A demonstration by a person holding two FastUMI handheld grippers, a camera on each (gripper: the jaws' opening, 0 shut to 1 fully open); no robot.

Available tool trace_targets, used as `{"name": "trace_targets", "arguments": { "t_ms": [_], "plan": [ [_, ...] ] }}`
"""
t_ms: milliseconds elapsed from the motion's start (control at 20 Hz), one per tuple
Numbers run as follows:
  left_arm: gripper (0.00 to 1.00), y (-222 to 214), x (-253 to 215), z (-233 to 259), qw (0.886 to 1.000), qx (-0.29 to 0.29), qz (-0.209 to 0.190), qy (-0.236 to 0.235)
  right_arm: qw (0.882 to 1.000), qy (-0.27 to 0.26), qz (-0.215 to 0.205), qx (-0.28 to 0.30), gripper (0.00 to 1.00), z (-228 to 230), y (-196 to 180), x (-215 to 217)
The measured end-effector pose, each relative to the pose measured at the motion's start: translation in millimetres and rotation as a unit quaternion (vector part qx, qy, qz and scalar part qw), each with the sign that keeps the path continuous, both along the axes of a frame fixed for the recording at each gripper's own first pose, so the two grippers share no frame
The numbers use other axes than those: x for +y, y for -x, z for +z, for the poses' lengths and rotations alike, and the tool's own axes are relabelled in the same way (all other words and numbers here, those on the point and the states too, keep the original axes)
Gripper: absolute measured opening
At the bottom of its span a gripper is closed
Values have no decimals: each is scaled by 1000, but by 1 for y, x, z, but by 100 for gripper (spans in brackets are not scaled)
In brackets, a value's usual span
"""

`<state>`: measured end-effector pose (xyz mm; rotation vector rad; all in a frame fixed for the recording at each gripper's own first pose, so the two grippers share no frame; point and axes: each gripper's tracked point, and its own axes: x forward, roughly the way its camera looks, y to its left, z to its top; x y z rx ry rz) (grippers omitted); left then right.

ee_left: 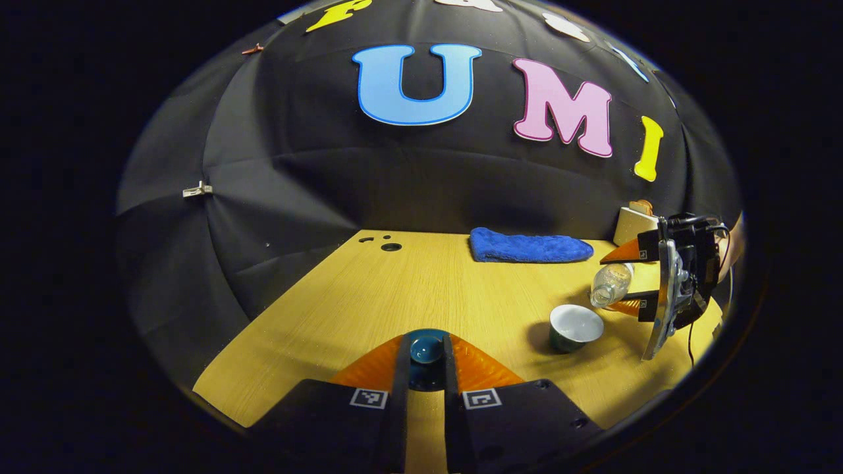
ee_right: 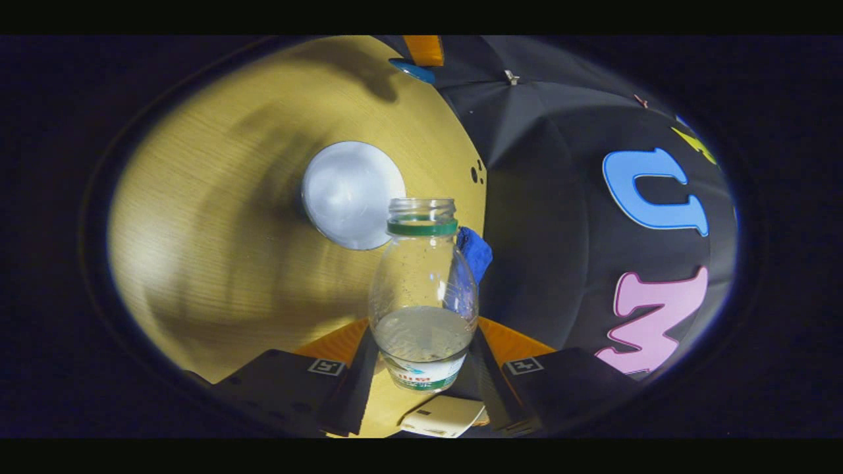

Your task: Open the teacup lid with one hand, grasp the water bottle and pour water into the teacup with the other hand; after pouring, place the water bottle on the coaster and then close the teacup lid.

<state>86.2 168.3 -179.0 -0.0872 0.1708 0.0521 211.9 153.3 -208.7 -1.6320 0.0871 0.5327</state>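
Observation:
My left gripper point(ee_left: 426, 350) is shut on the dark teal teacup lid point(ee_left: 426, 347), held low over the wooden table's near side. The teacup point(ee_left: 575, 327) stands uncovered to the right, its inside white. Just beyond it my right gripper point(ee_left: 619, 280) holds the clear water bottle point(ee_left: 610, 284) tilted, mouth toward the cup. In the right gripper view the right gripper point(ee_right: 421, 337) is shut on the uncapped bottle point(ee_right: 421, 289), which has a green neck ring and some water inside. Its mouth points at the teacup point(ee_right: 352, 194). I see no stream of water.
A blue cloth point(ee_left: 530, 245) lies at the table's point(ee_left: 408, 289) far side. A cream square object point(ee_left: 632, 225) stands behind the right gripper; a pale rounded pad point(ee_right: 444, 415) shows below the bottle. Small holes point(ee_left: 391, 247) mark the far left corner.

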Motion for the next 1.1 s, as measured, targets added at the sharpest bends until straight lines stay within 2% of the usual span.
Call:
{"name": "trace_targets", "arguments": {
  "t_ms": [100, 200, 300, 350, 450, 500, 550, 600, 650, 750, 800, 950, 1000, 1100],
  "plan": [
    [24, 1, 0, -1, 1000, 2, 0, 1, 1000, 10, 4, -4, 73, 0, 0, 0],
    [27, 2, 1, -3, 1000, 2, 0, 1, 1000, 23, 8, -5, 72, 0, -2, 0],
    [27, 2, 3, -5, 1000, 5, 1, 0, 999, 34, 14, -8, 72, 2, -3, -1],
    [24, 2, 3, -5, 1000, 5, 1, 1, 999, 37, 16, -7, 72, 2, -3, -1],
    [27, 2, 5, -6, 1000, 8, 1, 0, 999, 44, 23, -4, 73, 2, -3, -1],
    [24, 3, 5, -7, 1000, 8, 0, 0, 998, 49, 27, -5, 73, 2, -5, 0],
    [27, 2, 7, -8, 1000, 9, 0, 0, 998, 54, 30, -5, 73, 3, -5, 0],
    [27, 1, 7, -8, 1000, 9, 0, 0, 998, 59, 33, -6, 69, 3, -7, 0],
    [27, 1, 7, -9, 1000, 10, 1, 1, 997, 63, 36, -7, 72, 3, -7, 0],
    [23, 2, 8, -10, 1000, 10, 2, 3, 997, 71, 40, -7, 72, 4, -9, 0],
    [27, 2, 8, -10, 1000, 10, 1, 3, 996, 74, 41, -8, 72, 4, -9, 0],
    [27, 3, 7, -11, 1000, 12, -1, 2, 995, 84, 52, -10, 72, 7, -10, 1],
    [24, 3, 7, -10, 1000, 12, -1, 0, 995, 87, 56, -12, 73, 8, -10, 1],
    [27, 1, 6, -8, 1000, 9, -1, -2, 994, 92, 56, -14, 72, 9, -13, 0]
  ]
}}
